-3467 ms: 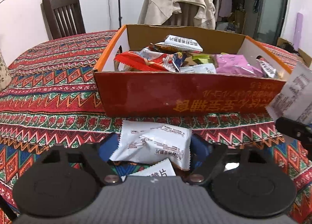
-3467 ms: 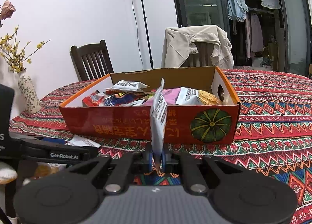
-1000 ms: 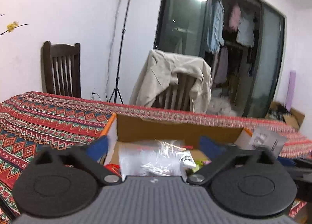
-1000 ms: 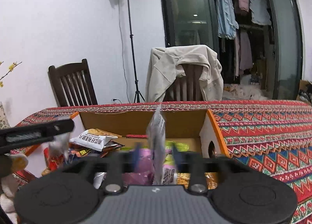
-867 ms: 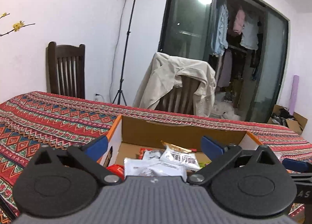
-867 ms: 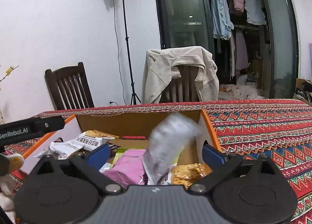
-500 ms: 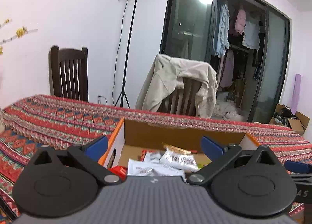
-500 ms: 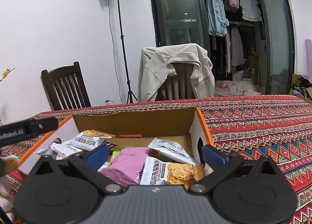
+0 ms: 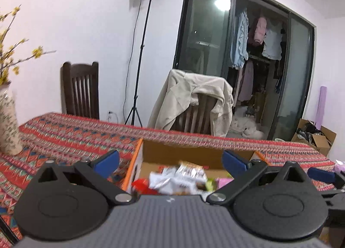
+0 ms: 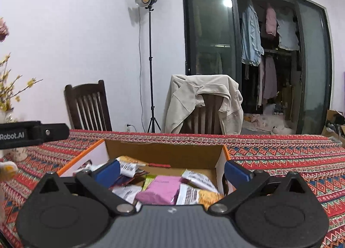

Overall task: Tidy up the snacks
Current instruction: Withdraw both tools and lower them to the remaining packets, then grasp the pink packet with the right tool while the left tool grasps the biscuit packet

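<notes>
Hovering over the box [image 10: 163,150], both tools, left [image 9: 170,159] and right [image 10: 171,169], gape empty. Packets [image 10: 159,189] lie inside at 6 o'clock: light, crinkly, slippery; pinch a sealed edge.

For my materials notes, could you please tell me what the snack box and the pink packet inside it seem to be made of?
Snack box: apparently cardboard, with a matte brown inner wall and an orange-edged rim.
Pink packet: probably plastic film with a soft sheen; it looks puffy and creased.
</notes>
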`<state>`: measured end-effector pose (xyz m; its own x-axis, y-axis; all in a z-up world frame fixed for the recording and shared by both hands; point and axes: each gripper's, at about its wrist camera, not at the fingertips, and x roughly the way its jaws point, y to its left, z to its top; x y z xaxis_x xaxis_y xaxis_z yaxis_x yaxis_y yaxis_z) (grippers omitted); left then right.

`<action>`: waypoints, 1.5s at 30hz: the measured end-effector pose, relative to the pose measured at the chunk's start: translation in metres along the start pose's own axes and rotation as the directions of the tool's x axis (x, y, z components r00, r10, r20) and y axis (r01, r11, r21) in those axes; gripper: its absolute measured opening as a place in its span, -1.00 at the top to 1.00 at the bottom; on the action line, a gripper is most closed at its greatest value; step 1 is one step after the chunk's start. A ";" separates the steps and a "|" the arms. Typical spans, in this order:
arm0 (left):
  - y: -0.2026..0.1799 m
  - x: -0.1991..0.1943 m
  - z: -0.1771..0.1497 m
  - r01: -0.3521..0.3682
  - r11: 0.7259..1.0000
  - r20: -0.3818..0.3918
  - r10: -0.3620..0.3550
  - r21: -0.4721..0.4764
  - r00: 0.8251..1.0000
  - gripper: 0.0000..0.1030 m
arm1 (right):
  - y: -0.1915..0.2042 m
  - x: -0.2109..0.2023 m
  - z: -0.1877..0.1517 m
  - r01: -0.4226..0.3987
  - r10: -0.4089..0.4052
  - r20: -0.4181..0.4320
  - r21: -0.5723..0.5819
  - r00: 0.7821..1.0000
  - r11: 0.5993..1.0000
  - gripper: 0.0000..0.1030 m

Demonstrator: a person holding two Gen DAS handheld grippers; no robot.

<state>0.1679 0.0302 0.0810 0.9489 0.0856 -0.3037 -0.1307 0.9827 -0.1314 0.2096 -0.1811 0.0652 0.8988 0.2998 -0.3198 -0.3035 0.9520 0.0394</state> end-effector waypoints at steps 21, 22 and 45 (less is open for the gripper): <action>0.083 -0.057 -0.091 -0.043 0.999 -0.216 0.038 -0.021 0.976 -1.00 | 0.064 -0.037 -0.083 -0.056 0.030 -0.268 -0.087 0.963 0.995 -1.00; 0.085 -0.055 -0.093 -0.046 0.999 -0.221 0.039 -0.027 0.974 -1.00 | 0.066 -0.035 -0.085 -0.058 0.032 -0.281 -0.086 0.959 0.995 -1.00; 0.110 -0.043 -0.103 -0.053 0.986 -0.269 0.009 -0.155 0.963 -1.00 | 0.085 0.009 -0.094 -0.019 -0.026 -0.440 -0.097 0.898 0.995 -1.00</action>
<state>0.0829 0.1173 -0.0178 0.8352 0.0471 -0.5479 -0.2236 0.9394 -0.2600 0.1621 -0.1034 -0.0230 0.6753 0.2176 -0.7047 -0.3497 0.9357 -0.0462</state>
